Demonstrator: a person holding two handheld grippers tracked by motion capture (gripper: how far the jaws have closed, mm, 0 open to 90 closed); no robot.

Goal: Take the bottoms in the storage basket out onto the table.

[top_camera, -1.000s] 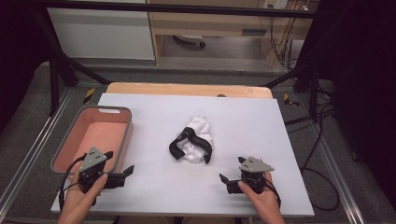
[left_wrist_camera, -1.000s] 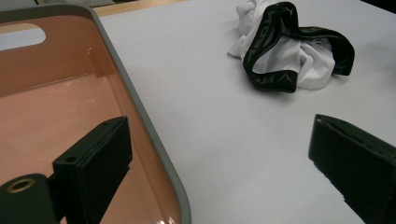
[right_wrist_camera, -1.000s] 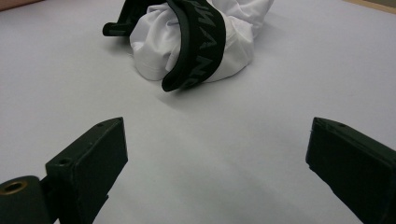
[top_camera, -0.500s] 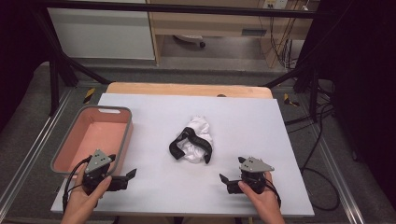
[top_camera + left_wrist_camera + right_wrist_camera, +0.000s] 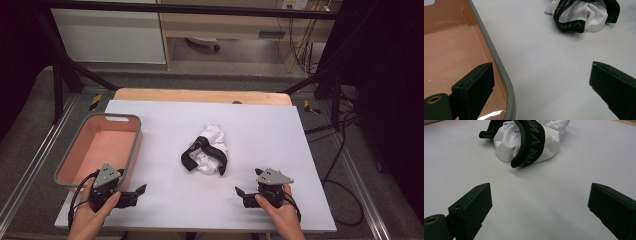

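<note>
A crumpled white garment with a black waistband [image 5: 206,154] lies near the middle of the white table [image 5: 260,125]. In the left gripper view the garment [image 5: 586,13] sits far off at the upper right; in the right gripper view the garment [image 5: 530,141] lies just ahead. My left gripper [image 5: 137,192] is open at the front left, beside the near corner of the pink bin [image 5: 125,119]; its jaws straddle the bin's grey rim [image 5: 499,65]. My right gripper [image 5: 239,193] is open at the front right, pointing toward the garment, nothing between its jaws.
The pink bin with a grey rim stands along the table's left side, nothing inside it. A wooden strip [image 5: 200,95] edges the far side of the table. Black frame bars [image 5: 70,75] and cables [image 5: 345,120] flank the table.
The left gripper has slid slightly toward the front, near the bin's corner. The right gripper and the garment have stayed put.
</note>
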